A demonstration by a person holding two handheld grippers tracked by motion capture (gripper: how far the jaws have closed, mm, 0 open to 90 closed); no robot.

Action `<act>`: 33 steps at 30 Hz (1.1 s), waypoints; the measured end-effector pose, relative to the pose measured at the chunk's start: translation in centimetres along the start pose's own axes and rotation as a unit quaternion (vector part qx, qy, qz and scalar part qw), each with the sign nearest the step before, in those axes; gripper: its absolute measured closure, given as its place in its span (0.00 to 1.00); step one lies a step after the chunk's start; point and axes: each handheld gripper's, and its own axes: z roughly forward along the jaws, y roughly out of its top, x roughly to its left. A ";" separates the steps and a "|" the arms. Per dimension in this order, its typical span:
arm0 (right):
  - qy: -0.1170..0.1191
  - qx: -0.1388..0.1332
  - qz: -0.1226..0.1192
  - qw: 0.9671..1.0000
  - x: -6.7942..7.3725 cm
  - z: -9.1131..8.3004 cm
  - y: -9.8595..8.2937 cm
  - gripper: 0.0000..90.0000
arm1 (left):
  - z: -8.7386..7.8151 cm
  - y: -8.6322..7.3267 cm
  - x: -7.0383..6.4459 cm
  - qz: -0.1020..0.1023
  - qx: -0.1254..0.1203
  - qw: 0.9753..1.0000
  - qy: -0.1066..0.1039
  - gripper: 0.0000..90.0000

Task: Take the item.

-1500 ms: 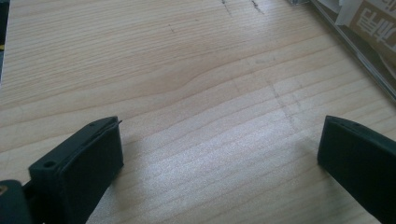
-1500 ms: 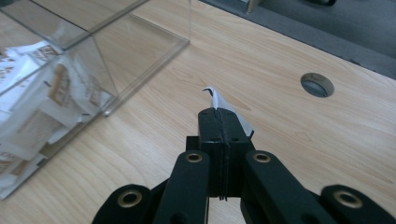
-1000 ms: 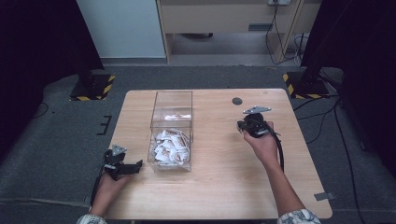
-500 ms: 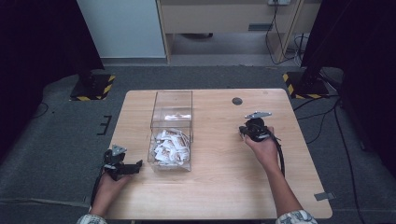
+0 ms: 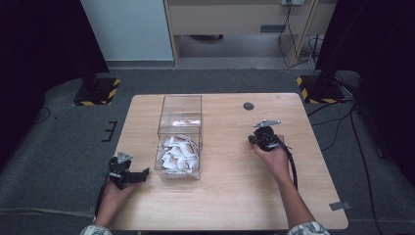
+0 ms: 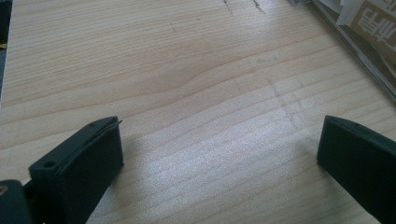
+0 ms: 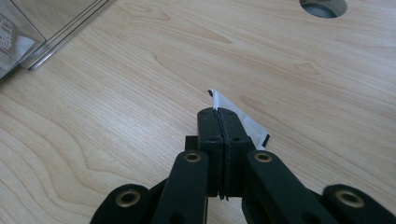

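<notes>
The right gripper (image 7: 218, 116) is clenched on a thin white paper sachet (image 7: 243, 122) by its edge over the pale wooden table (image 5: 230, 196), right of the clear plastic box (image 5: 180, 142); it looks light, limp and tearable. The left gripper (image 6: 219, 154), near the table's front-left corner, gapes empty.

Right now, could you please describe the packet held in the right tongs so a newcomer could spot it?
Start at the wooden table, then go right of the clear box of packets to the right tongs. Pinched there is a single white packet, the only one outside the box.
</notes>
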 end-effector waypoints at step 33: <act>-0.012 -0.031 0.036 0.999 1.0 -1.3 2.0 0.33 | 0.0 0.0 0.0 0.000 0.000 1.000 0.000 0.00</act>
